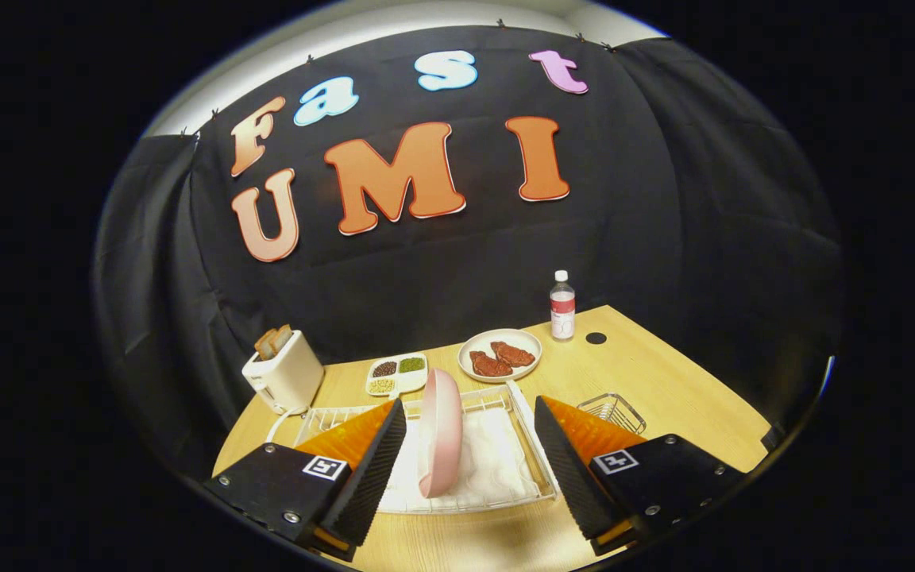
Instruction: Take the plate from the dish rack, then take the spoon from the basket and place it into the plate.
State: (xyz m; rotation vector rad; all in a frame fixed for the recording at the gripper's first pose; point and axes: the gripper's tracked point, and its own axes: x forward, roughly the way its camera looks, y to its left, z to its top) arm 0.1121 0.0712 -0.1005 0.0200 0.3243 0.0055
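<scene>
In the dish rack [533, 469], pink plate [440, 429] upright, between spread gripper [469, 461] fingers.

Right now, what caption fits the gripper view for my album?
Open gripper straddles the pink plate standing upright in the dish rack.

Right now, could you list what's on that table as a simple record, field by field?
gripper: jaws open, one on each side of the plate, not touching it
plate: pink, standing on edge in the dish rack
basket: wire, right of the rack; contents unclear
toaster: white, bread in its slots
dish of meat: behind the rack
bottle: upright, far end of the table
</scene>
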